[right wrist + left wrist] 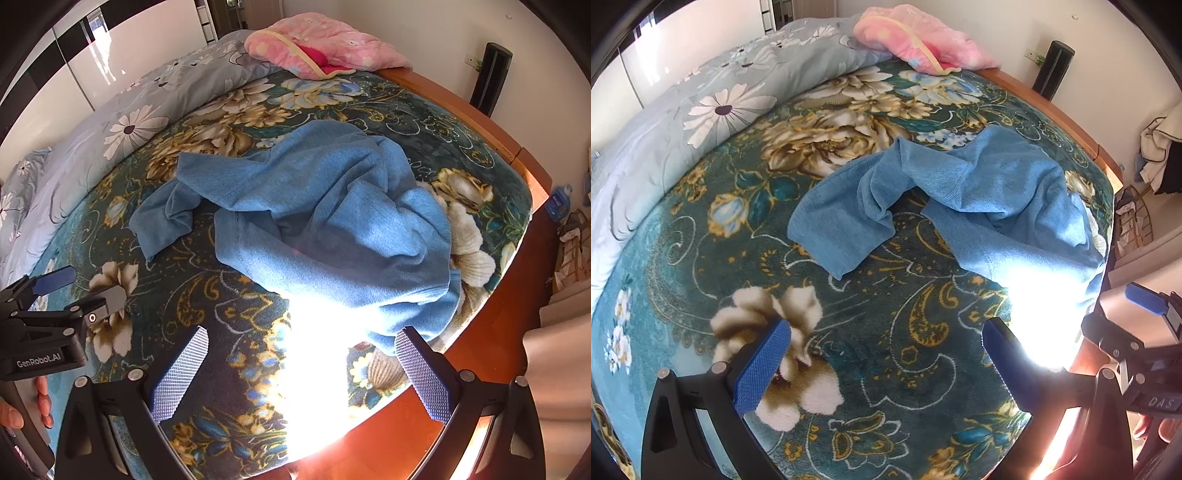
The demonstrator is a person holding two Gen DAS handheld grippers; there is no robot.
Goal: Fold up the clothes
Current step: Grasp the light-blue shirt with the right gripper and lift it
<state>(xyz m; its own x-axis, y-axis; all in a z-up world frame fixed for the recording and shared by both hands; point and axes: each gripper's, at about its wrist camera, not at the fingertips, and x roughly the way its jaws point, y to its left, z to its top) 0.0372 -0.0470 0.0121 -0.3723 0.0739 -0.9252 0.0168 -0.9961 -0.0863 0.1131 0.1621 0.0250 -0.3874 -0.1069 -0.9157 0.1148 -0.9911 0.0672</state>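
A crumpled blue sweatshirt (990,195) (325,221) lies on the teal floral blanket (849,369) (229,295) near the bed's right edge, one sleeve stretched out to the left. My left gripper (886,343) hovers open over bare blanket, short of the garment. My right gripper (301,354) is open too, its right finger close to the sweatshirt's near hem, nothing between the fingers. The left gripper (74,291) also shows at the left of the right wrist view, held by a hand. The right gripper (1145,314) appears at the right edge of the left wrist view.
A grey daisy-print duvet (683,122) (110,129) covers the bed's left side. A pink quilt (916,37) (317,44) is bunched at the far end. The wooden bed frame (1052,107) (480,129) runs along the right. A strong sun glare (317,332) washes out the near blanket.
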